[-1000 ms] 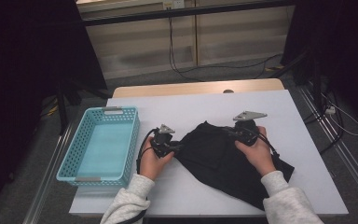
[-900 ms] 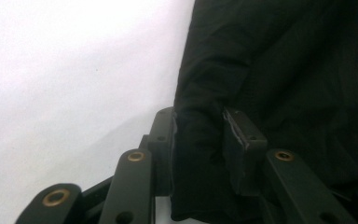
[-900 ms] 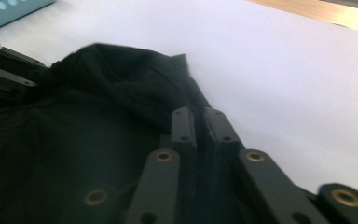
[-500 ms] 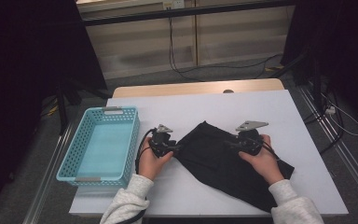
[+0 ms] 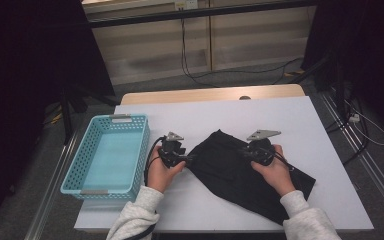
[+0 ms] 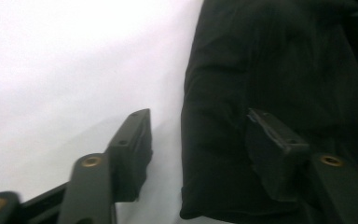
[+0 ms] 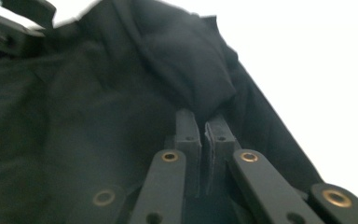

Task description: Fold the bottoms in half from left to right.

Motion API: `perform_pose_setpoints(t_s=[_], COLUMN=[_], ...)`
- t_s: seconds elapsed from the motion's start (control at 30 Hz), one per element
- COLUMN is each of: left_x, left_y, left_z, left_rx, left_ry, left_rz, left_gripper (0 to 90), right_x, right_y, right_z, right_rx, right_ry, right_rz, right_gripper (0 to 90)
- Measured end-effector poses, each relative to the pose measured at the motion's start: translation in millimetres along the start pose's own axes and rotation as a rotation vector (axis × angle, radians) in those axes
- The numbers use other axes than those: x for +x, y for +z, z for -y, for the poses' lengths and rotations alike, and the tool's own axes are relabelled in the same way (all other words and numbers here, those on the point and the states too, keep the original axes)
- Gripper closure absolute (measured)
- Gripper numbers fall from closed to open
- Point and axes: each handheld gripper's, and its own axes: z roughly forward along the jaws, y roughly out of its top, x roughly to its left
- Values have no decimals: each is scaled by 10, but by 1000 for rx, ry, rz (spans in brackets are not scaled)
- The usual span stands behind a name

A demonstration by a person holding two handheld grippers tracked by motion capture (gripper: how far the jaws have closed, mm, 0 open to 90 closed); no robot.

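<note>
At table's left, blue basket [image 5: 111, 152] empty; left gripper [image 6: 198, 154] fingers apart, just opening; right gripper [image 7: 204, 135] clamped on black cloth [image 5: 232, 172].

no text, label, brand or number can be read in these pictures.

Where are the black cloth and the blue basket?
black cloth [image 5: 230, 172], high view, on its flat middle between the two hands.
blue basket [image 5: 128, 119], high view, on its far rim.
</note>
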Motion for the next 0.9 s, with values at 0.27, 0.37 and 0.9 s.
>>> perform_pose_setpoints(t_s=[0.27,0.37,0.9], left_x=[8,12,-26], left_y=[-127,-115,-76], left_z=[-67,-60,-62], left_rx=[-46,-40,-25], left_ry=[-9,-13,2], left_rz=[-11,-11,-10], left_gripper=[333,317,285], right_x=[-11,-20,-98], right_y=[-339,-446,-576], right_z=[-113,-53,222], right_rx=[-43,-57,-45], right_ry=[29,49,11], right_rz=[-26,-36,50], right_gripper=[866,866,598])
